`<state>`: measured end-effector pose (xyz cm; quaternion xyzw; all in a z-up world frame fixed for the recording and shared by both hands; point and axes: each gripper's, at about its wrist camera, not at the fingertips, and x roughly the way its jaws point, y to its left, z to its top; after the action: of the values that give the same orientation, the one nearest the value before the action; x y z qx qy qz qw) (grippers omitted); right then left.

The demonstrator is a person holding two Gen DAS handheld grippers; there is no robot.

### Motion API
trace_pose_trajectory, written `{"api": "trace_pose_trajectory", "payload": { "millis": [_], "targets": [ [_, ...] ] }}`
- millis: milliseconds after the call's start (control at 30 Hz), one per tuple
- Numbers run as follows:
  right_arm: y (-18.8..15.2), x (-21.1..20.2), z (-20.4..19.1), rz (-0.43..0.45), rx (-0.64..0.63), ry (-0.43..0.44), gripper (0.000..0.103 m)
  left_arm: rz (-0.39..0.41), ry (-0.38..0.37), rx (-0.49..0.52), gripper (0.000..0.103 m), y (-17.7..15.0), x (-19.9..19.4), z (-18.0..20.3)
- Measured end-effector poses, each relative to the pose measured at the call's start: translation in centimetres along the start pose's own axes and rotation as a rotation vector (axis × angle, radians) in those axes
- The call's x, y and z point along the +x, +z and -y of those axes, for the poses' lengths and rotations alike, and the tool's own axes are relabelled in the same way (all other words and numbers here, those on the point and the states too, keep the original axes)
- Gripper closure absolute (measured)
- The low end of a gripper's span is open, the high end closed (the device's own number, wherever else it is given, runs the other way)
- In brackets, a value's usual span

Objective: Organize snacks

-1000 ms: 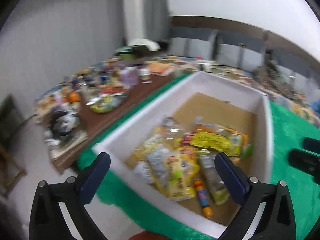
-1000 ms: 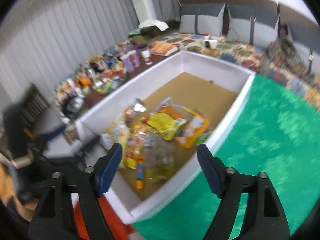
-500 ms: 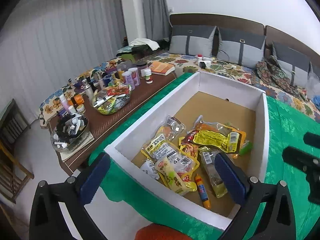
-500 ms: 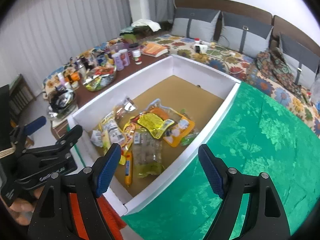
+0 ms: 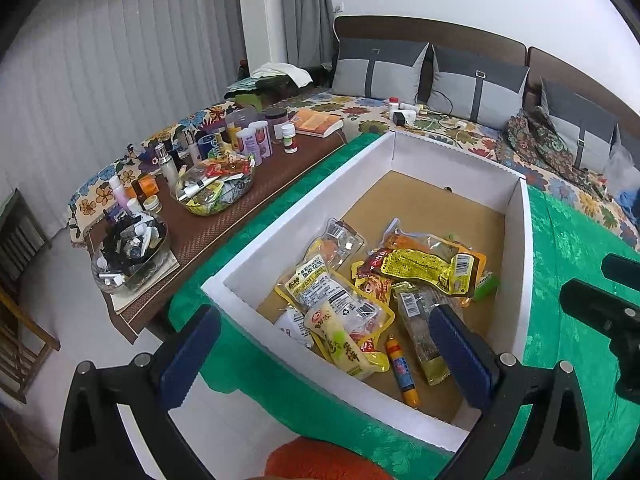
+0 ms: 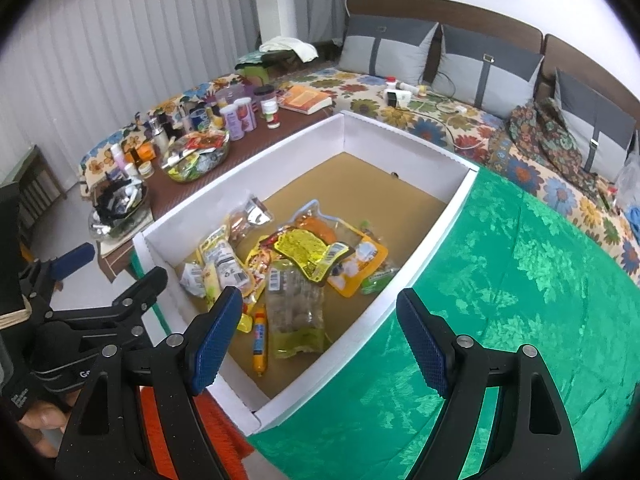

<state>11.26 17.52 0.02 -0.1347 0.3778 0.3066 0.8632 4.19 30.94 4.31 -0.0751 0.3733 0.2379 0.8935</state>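
Room: grey curtains at the back, a sofa (image 5: 420, 120) with a floral cover and grey cushions (image 6: 384, 50) along the far wall.
Table: green cloth (image 6: 520, 300) spreads ahead and to the right of the right tongs.
Box: white-walled box (image 5: 304, 208) with a brown floor, straight ahead of both tongs; near rim runs just below the left tongs.
Snacks: heap of packets at the near end of the box, far end bare. Yellow packet (image 5: 424, 266) on top at centre; clear packet with a barcode (image 6: 294, 312) nearest the right tongs; peanut packet (image 5: 320, 284) towards the left tongs; small sausage stick (image 5: 402, 370) on the box floor at the near edge.
Left tongs (image 5: 324, 352): released, jaws wide apart, holding nothing, above the near rim.
Right tongs (image 6: 318, 344): released, jaws wide, holding nothing, over the near right corner.
Side table: brown low table (image 5: 224, 224) beyond the left tongs, crowded with bottles and two bowls (image 5: 216, 186).
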Motion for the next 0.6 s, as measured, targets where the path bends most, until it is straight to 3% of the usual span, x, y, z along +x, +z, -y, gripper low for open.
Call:
{"api": "trace_pose_trajectory", "payload": {
  "millis": [600],
  "targets": [
    [-0.14,0.28,-0.63,-0.010,-0.019,-0.007,0.021,-0.004,-0.011,-0.011,0.000,0.44,0.29,-0.42]
  ]
}}
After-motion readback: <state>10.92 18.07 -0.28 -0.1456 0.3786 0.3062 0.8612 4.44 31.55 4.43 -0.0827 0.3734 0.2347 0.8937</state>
